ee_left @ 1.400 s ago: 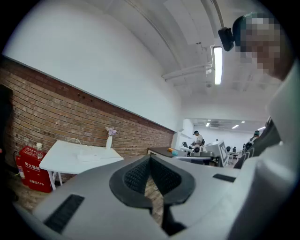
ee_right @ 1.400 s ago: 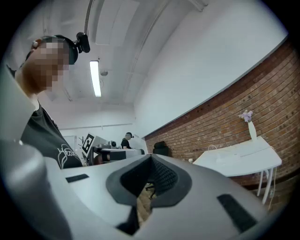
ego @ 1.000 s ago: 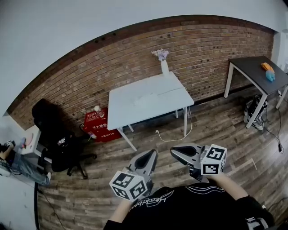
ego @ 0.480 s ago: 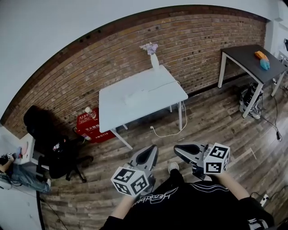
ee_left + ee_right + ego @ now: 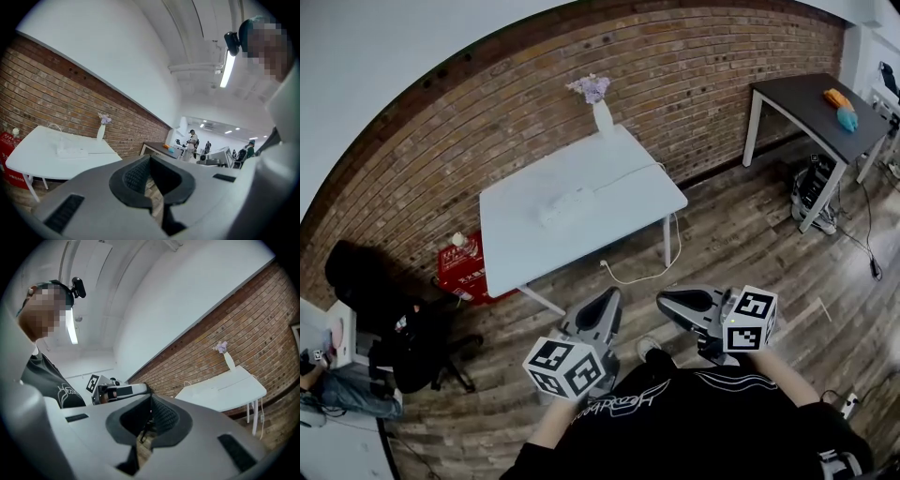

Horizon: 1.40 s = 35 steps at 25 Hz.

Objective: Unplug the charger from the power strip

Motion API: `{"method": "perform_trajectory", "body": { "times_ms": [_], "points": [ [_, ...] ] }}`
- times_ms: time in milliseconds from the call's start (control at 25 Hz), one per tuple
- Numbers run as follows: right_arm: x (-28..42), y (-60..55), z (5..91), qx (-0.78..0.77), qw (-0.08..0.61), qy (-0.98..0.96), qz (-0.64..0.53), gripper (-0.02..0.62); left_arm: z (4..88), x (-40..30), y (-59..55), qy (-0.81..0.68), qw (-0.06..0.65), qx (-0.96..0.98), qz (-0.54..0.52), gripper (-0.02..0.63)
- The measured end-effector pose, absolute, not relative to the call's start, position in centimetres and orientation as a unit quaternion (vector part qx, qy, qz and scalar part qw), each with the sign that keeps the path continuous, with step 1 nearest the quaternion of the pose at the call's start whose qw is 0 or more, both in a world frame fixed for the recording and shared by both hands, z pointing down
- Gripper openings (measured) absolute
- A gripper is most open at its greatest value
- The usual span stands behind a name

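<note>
Closer now than a second ago, the white table (image 5: 525, 253) carries the power strip (image 5: 565, 204) at its middle, well beyond the left gripper (image 5: 609, 298) and right gripper (image 5: 667, 300), both with jaws pressed together, holding nothing.

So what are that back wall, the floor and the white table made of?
Wall: red-brown brick, matte; mortar lines show. Floor: dark planks with grain and seams, wood or wood-look laminate. Table: smooth white top, probably laminate or painted board.

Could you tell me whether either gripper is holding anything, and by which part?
Nothing is held: the left gripper and the right gripper are both shut, empty.
</note>
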State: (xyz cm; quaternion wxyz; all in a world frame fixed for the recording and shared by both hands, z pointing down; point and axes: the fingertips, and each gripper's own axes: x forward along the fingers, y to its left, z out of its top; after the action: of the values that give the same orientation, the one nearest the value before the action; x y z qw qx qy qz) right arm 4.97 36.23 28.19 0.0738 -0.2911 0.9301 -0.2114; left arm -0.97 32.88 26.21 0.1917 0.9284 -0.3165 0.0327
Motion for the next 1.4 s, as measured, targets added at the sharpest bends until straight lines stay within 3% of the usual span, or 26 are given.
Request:
{"method": "perform_trajectory", "body": {
  "times_ms": [680,1400],
  "points": [
    [2.4,7.4,32.2,-0.257,0.031,0.928,-0.268,-0.002,31.0,-6.3,4.1,-0.375,0.247,0.893,0.035,0.005],
    [-2.1,-6.6,38.9,-0.161,-0.058,0.931,-0.323,-0.001,39.1,-15.5,-6.2,-0.521,0.295,0.798,0.062,0.005]
  ]
}}
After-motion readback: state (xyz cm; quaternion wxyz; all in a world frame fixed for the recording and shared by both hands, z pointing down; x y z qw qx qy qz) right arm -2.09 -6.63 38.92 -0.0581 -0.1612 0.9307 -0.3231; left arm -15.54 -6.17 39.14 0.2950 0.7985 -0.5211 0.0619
